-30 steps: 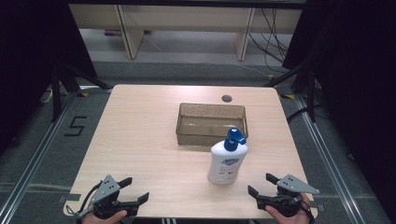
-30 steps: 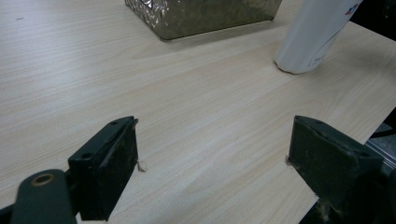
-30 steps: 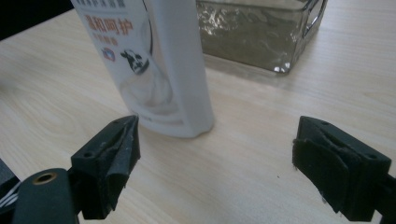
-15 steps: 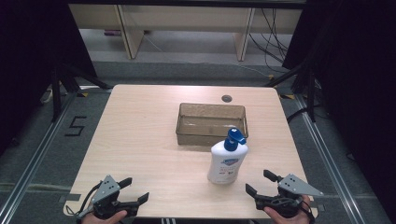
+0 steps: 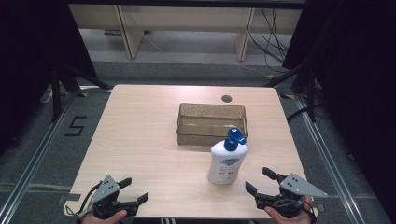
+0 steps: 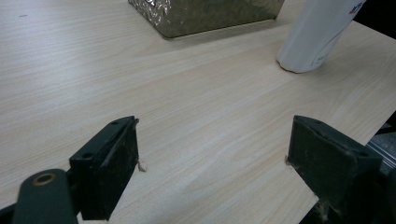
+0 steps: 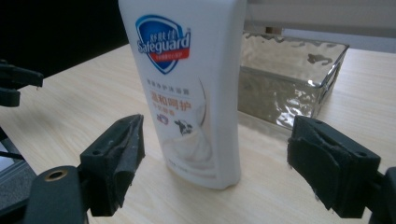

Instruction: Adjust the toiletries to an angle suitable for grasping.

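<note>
White pump bottle stands upright, long axis vertical, blue spout aimed right, just in front of the clear tray, while the right gripper, jaws wide but narrowing, faces it untouched, left gripper spread apart.

The left half of the counter lies bare from near edge to far edge, giving an unobstructed lane ahead of the left tool. On the right half, a white pump bottle stands upright directly ahead of the right tool, near it but apart, and is framed between that tool's wide-set jaws in the right gripper view. Just behind the bottle sits a clear rectangular tray, blocking the centre-right. Bare strips remain to the right of the bottle and tray, and between the two tools along the near edge.
</note>
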The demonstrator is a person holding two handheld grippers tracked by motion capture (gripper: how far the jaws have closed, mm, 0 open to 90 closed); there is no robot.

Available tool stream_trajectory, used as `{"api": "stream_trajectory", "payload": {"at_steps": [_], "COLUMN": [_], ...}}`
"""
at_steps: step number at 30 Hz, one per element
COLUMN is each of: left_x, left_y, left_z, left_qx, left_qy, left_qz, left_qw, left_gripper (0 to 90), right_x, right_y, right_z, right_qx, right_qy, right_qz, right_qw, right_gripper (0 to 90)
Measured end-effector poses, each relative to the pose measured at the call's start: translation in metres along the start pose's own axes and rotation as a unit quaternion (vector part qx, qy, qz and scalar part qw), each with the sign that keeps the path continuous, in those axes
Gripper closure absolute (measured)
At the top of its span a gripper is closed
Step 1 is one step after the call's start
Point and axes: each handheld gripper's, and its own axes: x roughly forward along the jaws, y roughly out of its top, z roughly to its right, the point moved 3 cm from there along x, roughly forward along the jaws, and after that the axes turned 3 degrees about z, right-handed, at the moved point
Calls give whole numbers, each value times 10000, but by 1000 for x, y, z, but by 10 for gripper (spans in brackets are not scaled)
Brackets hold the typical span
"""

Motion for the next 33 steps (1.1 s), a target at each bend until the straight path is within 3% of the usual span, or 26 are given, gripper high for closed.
{"api": "stream_trajectory", "payload": {"at_steps": [1,2,5,6,8,11,12,18,21,23,24,26,33], "left_x": [0,0,0,0,0,0,0,0,-1,1,-1,0,0], "left_y": [0,0,0,0,0,0,0,0,0,0,0,0,0], "left_z": [0,0,0,-1,0,0,0,0,-1,0,-1,0,0], "left_qx": [10,6,-10,18,11,6,4,-1,39,-62,52,-25,6], "left_qy": [1,-4,-18,-31,-23,12,11,9,32,-8,-4,-4,32], "left_qz": [-9,3,37,13,24,-10,-8,58,-11,127,15,98,40], "left_qw": [10000,10000,10000,10000,10000,10000,10000,10000,10000,9999,10000,9999,10000], "left_gripper": [156,156,157,157,157,157,158,163,164,164,164,164,165], "right_x": [0,-1,-2,-3,-4,-5,-6,-4,-5,-6,-6,-6,-7], "right_y": [1,3,5,7,11,15,16,21,23,27,28,31,43], "right_z": [-2,-1,-3,-2,-6,-7,-9,-10,-9,-10,-11,-11,-14], "right_qx": [114,1,58,-52,42,-98,6,-98,-178,-144,-84,-110,-259], "right_qy": [1,36,52,13,44,100,156,215,165,184,211,210,129], "right_qz": [49,22,84,56,137,186,186,262,247,248,316,310,397], "right_qw": [9999,10000,9999,10000,9999,9997,9997,9994,9994,9994,9992,9992,9988], "right_gripper": [196,198,205,206,219,228,230,256,256,260,261,266,279]}}
